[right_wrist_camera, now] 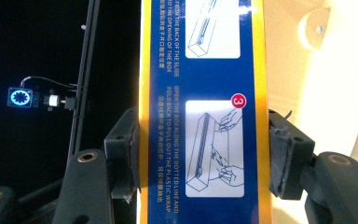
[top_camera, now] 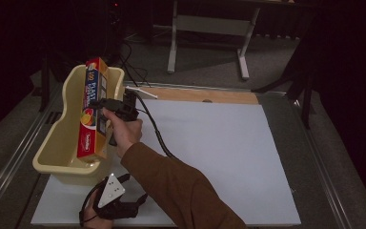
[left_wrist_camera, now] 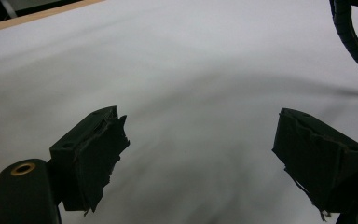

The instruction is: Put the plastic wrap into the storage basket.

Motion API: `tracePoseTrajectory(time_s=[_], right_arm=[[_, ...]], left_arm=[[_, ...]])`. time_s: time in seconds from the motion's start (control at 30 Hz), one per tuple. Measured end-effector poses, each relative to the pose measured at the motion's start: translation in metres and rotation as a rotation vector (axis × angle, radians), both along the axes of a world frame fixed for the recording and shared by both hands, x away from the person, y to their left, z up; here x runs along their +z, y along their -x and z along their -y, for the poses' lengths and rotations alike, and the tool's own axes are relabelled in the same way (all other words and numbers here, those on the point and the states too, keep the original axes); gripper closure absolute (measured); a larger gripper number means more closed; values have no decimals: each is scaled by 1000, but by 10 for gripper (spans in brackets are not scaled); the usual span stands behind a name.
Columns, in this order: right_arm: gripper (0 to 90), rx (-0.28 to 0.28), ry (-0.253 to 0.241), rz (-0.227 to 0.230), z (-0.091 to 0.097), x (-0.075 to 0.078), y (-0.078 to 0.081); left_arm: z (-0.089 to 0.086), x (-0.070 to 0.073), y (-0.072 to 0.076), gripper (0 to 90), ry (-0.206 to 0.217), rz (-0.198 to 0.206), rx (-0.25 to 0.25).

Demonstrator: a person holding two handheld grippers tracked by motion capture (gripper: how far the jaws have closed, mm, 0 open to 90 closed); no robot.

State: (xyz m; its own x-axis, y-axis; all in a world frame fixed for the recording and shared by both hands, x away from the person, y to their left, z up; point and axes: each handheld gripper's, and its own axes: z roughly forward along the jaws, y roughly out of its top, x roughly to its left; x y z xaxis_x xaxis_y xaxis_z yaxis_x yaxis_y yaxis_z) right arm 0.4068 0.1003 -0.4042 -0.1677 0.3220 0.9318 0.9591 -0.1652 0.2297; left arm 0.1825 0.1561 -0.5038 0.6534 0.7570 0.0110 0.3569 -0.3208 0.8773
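Plastic wrap box [top_camera: 91, 110]: our right gripper [right_wrist_camera: 203, 154] clamps it upright in yellow tub [top_camera: 59, 143]; left gripper [left_wrist_camera: 200, 154] apart, idle. Next: lower, release.

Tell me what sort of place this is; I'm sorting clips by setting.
Probably a lab recording station, not a kitchen: a white board covers the table, dark curtains surround it, and hand-held grippers work a plastic wrap box in a cream basin.

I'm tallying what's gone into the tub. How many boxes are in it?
1: the plastic wrap box stands on end, leaning in the yellow tub, clamped by the right gripper. The box may hide something behind it on the tub's floor.
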Motion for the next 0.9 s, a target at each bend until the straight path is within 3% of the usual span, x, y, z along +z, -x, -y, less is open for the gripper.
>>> tracePoseTrajectory(time_s=[0.53, 0.9], right_arm=[[389, -12, 19, 18, -7, -1, 3], [362, -12, 45, 70, -11, -1, 6]], left_arm=[[-1, 0, 1, 154, 1, 1, 2], [-1, 0, 1, 154, 0, -1, 4]])
